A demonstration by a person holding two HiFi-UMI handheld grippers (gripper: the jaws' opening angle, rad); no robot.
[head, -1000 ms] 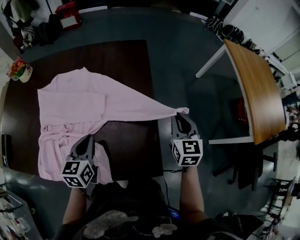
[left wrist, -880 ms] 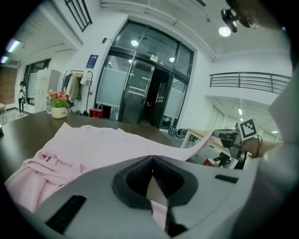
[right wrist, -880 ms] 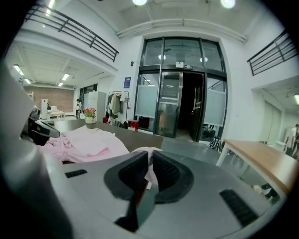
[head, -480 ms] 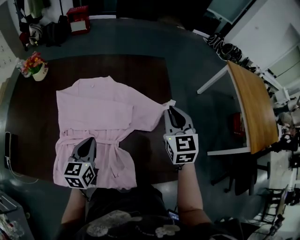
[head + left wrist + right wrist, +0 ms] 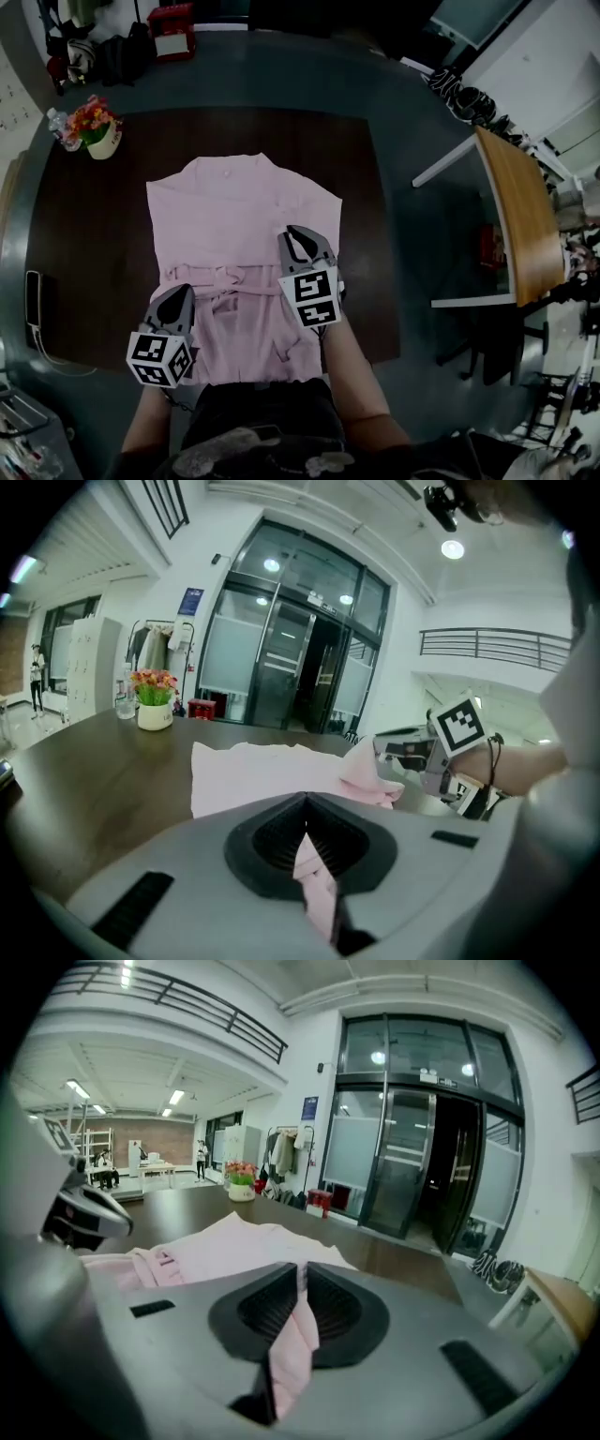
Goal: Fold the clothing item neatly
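Over the table [image 5: 89,244], my left gripper [image 5: 176,295] and right gripper [image 5: 300,236] each pinch the pink robe [image 5: 225,211], which a hard tug could slip free.

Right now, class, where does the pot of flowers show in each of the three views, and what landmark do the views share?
Head view: the pot of flowers stands upper left, near the far left corner of the dark table.
Left gripper view: pot of flowers left of middle, beyond the pink garment.
Right gripper view: pot of flowers small, left of centre, far along the table.
Shared landmark: the pink garment on the dark table.
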